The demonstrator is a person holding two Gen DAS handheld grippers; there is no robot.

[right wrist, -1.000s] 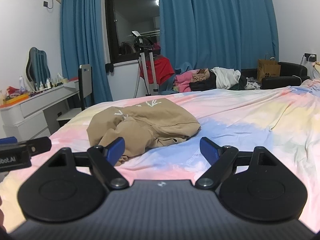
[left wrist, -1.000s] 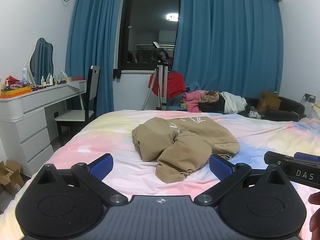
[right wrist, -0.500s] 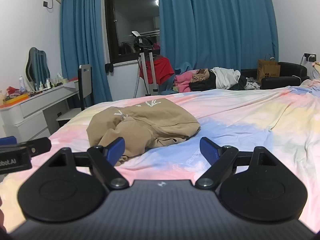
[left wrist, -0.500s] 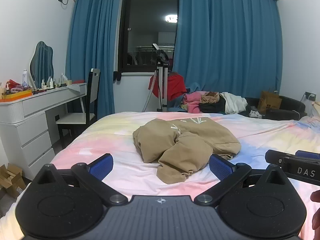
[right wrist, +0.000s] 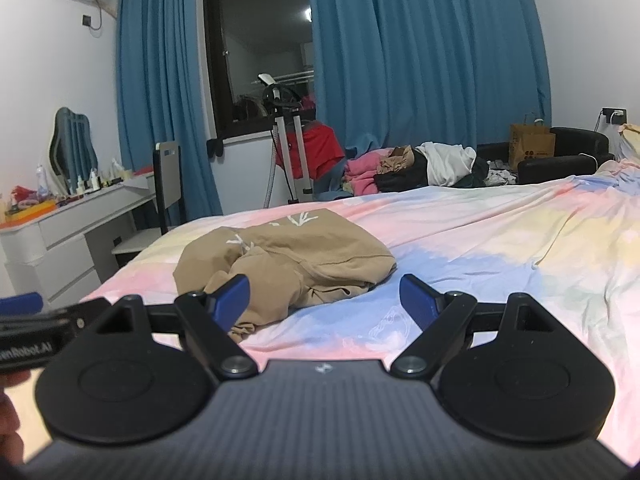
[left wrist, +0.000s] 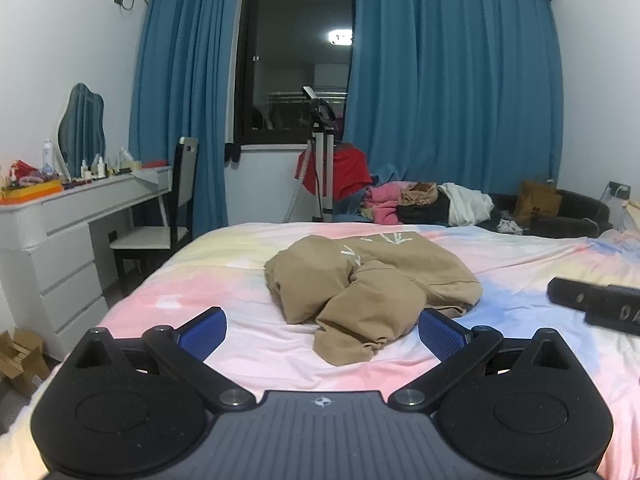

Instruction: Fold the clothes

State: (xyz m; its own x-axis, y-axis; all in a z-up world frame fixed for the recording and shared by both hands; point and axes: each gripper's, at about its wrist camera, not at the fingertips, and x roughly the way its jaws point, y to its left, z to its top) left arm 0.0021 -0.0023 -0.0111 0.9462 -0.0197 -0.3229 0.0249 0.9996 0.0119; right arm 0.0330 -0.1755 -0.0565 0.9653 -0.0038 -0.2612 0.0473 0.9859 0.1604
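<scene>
Bedroom with blue curtains and a pastel bed; crumpled tan garment mid-bed, unfolded, untouched. Left gripper and right gripper both above the near edge, jaws wide apart, empty. Since 1 s ago, only a slight shift of the left view; folding not begun. Left view alone catches the garment's near flap whole; right view hides it behind a finger.

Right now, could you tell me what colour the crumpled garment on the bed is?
Tan, with a white print; the garment shows best in the left wrist view.
</scene>
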